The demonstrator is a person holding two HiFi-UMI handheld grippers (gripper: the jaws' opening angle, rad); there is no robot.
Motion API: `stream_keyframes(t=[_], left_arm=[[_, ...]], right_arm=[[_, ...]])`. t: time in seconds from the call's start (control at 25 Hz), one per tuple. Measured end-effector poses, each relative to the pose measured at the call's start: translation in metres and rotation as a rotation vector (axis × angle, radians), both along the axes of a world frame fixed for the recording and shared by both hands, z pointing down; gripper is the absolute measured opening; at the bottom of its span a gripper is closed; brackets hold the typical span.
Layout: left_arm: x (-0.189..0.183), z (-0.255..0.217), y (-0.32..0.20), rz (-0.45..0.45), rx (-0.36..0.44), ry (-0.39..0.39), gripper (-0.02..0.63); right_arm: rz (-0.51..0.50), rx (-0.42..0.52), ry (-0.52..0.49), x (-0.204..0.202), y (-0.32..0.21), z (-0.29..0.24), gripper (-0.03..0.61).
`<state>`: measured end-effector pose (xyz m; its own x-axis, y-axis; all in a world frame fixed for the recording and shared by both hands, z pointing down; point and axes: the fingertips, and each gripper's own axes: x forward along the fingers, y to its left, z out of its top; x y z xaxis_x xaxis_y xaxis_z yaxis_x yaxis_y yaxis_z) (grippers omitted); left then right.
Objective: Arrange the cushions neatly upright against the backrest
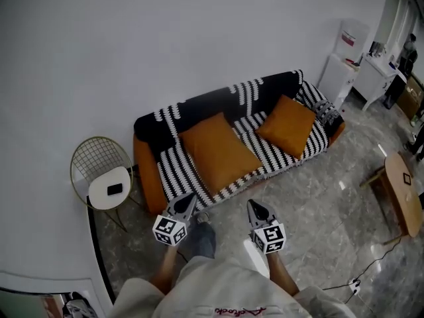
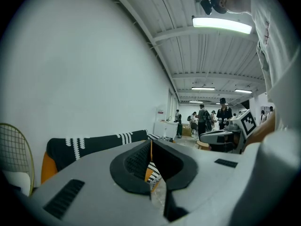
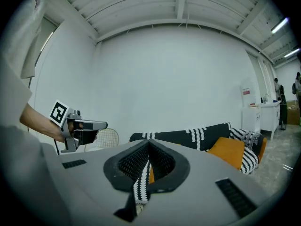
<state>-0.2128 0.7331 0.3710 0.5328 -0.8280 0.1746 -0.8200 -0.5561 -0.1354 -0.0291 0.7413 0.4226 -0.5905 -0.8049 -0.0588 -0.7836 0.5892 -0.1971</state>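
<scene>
A sofa [image 1: 173, 169] with a black-and-white striped cover stands against the white wall. Two orange cushions lie on its seat: a large one [image 1: 218, 152] flat at the middle-left, a smaller one [image 1: 287, 126] tilted at the right. The smaller cushion [image 3: 229, 150] also shows in the right gripper view. Both grippers hover over the floor in front of the sofa, short of its front edge. The left gripper [image 1: 189, 197] points at the large cushion's near corner and is shut on nothing. The right gripper [image 1: 252, 205] is likewise shut and empty.
A gold wire chair [image 1: 99, 158] with a white seat pad and a small dark object stands left of the sofa. White cabinets [image 1: 344, 58] stand at the far right, a wooden table [image 1: 404, 191] at the right edge, a cable and plug [image 1: 354, 285] on the floor.
</scene>
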Motion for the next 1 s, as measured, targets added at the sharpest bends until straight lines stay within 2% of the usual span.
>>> stream_keyframes(t=[0.32, 0.56, 1.0], left_arm=[[-0.042, -0.025, -0.104, 0.001, 0.006, 0.001, 0.035], [-0.079, -0.038, -0.173, -0.021, -0.023, 0.012, 0.035], [-0.130, -0.073, -0.305, 0.016, -0.032, 0.027, 0.035]], right_arm=[[-0.034, -0.010, 0.038, -0.047, -0.101, -0.022, 0.028], [-0.052, -0.037, 0.058, -0.081, -0.175, -0.037, 0.028], [-0.009, -0.047, 0.083, -0.128, -0.300, -0.074, 0.028]])
